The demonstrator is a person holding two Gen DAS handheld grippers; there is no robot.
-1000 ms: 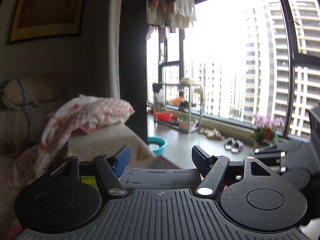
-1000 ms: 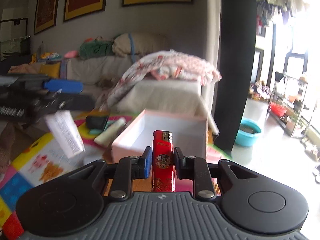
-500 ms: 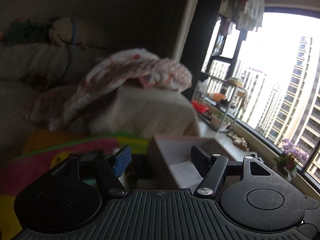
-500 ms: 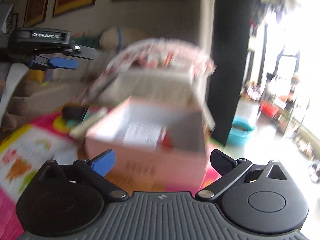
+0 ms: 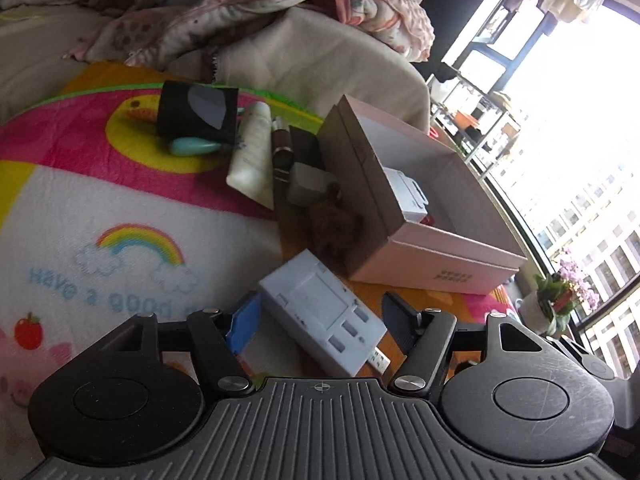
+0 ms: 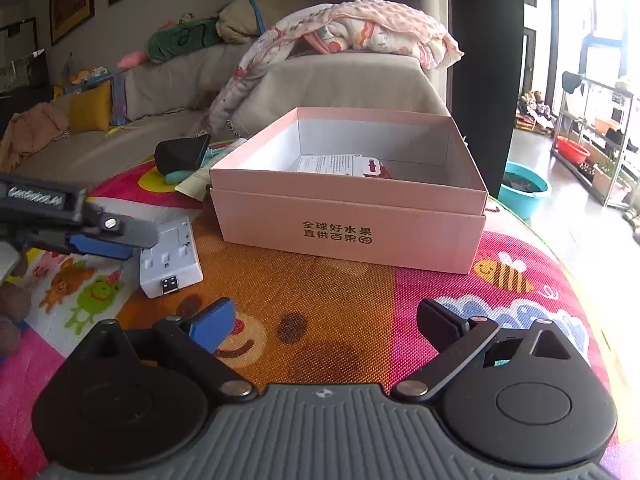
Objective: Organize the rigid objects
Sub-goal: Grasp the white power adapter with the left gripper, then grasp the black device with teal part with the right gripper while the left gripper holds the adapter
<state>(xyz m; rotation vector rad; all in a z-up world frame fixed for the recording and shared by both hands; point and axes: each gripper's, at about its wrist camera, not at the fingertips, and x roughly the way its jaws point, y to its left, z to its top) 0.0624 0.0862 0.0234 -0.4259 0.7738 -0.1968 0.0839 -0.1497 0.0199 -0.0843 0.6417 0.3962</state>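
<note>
A pink cardboard box [image 6: 352, 216] stands open on the colourful mat; it also shows in the left wrist view [image 5: 436, 256]. Inside lie a white packet [image 6: 326, 164] and a red lighter [image 6: 374, 168]. A white USB power socket [image 5: 324, 312] lies on the mat left of the box, also in the right wrist view [image 6: 170, 264]. My left gripper [image 5: 320, 316] is open, its jaws on either side of the socket without closing on it; it shows in the right wrist view [image 6: 104, 236]. My right gripper [image 6: 328, 320] is open and empty, in front of the box.
Behind the socket lie a brown fuzzy thing [image 5: 332, 224], a white adapter [image 5: 308, 184], a white tube [image 5: 252, 156], a dark cylinder [image 5: 282, 148], a black box [image 5: 196, 112] and a teal object [image 5: 192, 146]. A sofa with a blanket [image 6: 340, 36] stands behind.
My right gripper opened and let go of the red lighter, which now lies in the box, then pulled back. My left gripper dropped the white packet into the box and swung down over the socket.
</note>
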